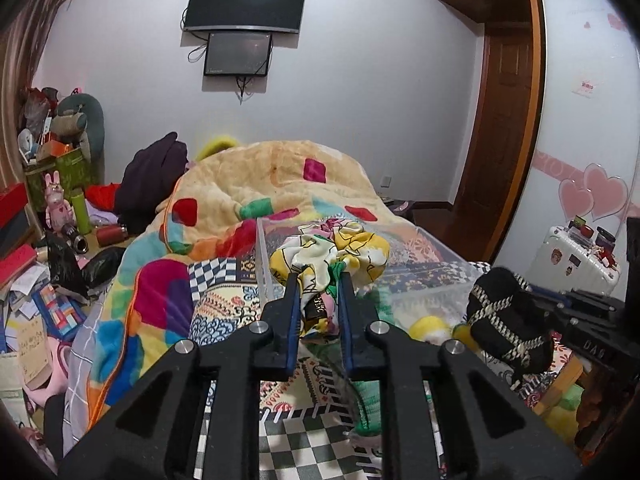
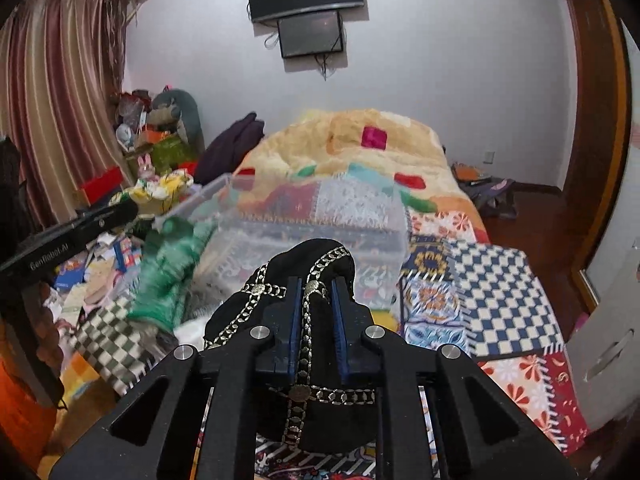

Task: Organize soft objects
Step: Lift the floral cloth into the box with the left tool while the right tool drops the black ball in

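My left gripper (image 1: 318,280) is shut on a bunched yellow, white and pink printed cloth (image 1: 332,252), held above the near left corner of a clear plastic bin (image 1: 424,276) on the bed. My right gripper (image 2: 316,284) is shut on a black cloth with gold chain trim (image 2: 308,332), held in front of the same bin (image 2: 320,224). That black cloth (image 1: 508,320) shows at the right of the left wrist view. A green knitted piece (image 2: 172,272) hangs by the bin's left side. A yellow soft item (image 1: 430,328) lies in the bin.
The bed carries a patchwork sheet (image 2: 488,288) and a heaped colourful blanket (image 1: 248,184). Clutter of boxes, toys and bottles (image 1: 60,200) fills the floor to the left. A white suitcase (image 1: 580,256) stands at right. A wooden door (image 1: 504,120) is behind.
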The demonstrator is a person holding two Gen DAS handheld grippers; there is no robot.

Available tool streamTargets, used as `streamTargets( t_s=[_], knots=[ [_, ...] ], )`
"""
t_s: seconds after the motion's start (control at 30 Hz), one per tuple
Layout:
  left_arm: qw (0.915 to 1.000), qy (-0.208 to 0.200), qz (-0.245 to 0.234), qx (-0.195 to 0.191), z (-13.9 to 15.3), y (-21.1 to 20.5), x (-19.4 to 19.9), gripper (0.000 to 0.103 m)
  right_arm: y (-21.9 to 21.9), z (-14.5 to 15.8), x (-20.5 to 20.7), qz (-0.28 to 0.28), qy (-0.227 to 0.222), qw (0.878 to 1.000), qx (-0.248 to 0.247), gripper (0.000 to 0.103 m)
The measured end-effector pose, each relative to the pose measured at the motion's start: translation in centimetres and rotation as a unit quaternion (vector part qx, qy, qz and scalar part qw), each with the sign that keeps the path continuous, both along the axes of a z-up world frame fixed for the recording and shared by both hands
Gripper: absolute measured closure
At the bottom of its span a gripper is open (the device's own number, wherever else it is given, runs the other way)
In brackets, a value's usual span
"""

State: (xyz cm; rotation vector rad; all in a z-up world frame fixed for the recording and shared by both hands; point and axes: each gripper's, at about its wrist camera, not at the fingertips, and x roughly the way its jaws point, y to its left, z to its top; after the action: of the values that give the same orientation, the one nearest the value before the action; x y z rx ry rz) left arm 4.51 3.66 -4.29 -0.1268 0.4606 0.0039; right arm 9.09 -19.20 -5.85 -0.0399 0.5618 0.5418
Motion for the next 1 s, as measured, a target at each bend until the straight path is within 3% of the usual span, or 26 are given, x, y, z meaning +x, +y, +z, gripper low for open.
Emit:
streamTargets(
  t_s=[0.27,0.53,0.7,1.0],
  knots=[
    [0.9999,-0.007,-0.014,0.006,1.7,-0.1,1.4,0.087,-0.2,3.0,0.9,-0.018,-0.036,0.999,0.005,0.09],
    [0.9994,0.011,-0.031,0.015,2.5,0.0,4.6,0.087,0.6,4.6,3.7,-0.02,-0.06,0.998,0.005,0.09],
    [0.9982,0.041,-0.041,0.01,1.7,0.1,7.0,0.086,1.5,4.0,6.0,-0.01,-0.038,0.999,0.009,0.09],
    [0.9932,0.1,-0.058,0.013,-0.6,-0.3,10.5,0.087,3.5,1.7,8.4,-0.001,-0.009,0.999,-0.033,0.09]
  ],
)
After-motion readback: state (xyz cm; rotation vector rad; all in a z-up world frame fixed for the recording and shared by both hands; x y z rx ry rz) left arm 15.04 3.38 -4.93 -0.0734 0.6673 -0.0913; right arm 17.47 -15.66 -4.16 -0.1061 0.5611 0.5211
